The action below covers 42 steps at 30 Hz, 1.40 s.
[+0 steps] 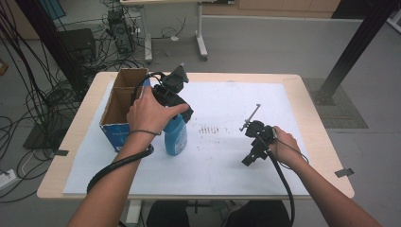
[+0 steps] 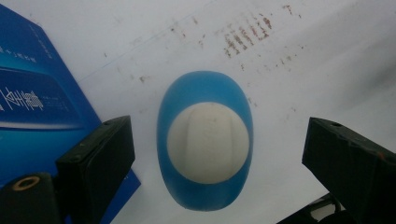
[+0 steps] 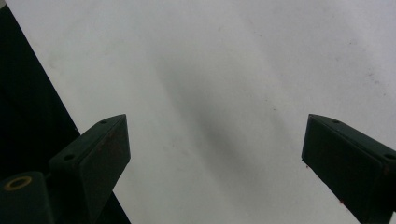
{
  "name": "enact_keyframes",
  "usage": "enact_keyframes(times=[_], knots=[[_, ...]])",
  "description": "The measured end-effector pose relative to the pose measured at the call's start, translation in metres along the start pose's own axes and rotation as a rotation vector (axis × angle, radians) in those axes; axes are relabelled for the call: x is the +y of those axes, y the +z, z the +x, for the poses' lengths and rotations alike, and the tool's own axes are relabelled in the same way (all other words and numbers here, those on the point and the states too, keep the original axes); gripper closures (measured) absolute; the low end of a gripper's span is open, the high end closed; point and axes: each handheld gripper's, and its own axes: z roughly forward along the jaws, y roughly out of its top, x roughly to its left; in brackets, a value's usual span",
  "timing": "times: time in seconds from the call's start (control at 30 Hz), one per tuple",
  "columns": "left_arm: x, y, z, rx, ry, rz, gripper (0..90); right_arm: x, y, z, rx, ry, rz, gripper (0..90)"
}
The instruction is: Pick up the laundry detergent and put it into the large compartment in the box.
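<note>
- High view: a blue bottle stands upright on the white sheet that covers the surface. Just left of the bottle, a blue carton sits with its top open. The left tongs hang directly above the bottle, held in the left hand. Well to the right of the bottle, the right hand holds the right tongs low over the sheet.
- Left gripper view: looking straight down on the bottle's white cap, the left tongs stand spread wide, one jaw on each side of the bottle and neither touching it. The carton's blue wall lies just beside the bottle.
- Right gripper view: the right tongs are spread apart over bare sheet, pinching nothing.
</note>
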Motion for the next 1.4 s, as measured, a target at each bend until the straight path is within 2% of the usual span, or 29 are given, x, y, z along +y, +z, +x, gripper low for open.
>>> enact_keyframes(times=[0.13,0.6,0.8,1.4], knots=[[-0.001,0.004,0.000,0.007,0.001,0.004,9.5,0.000,0.000,0.000,0.000,0.002,0.005,7.8],[-0.005,0.021,0.005,-0.023,-0.015,0.006,9.8,0.000,0.003,0.000,0.003,0.001,0.006,7.7],[-0.006,0.031,0.008,0.000,-0.018,0.009,9.8,-0.001,0.004,0.000,0.004,0.003,0.010,7.8],[-0.008,0.034,0.007,-0.004,-0.026,0.001,9.8,-0.001,0.004,0.000,0.004,0.004,0.011,7.8]])
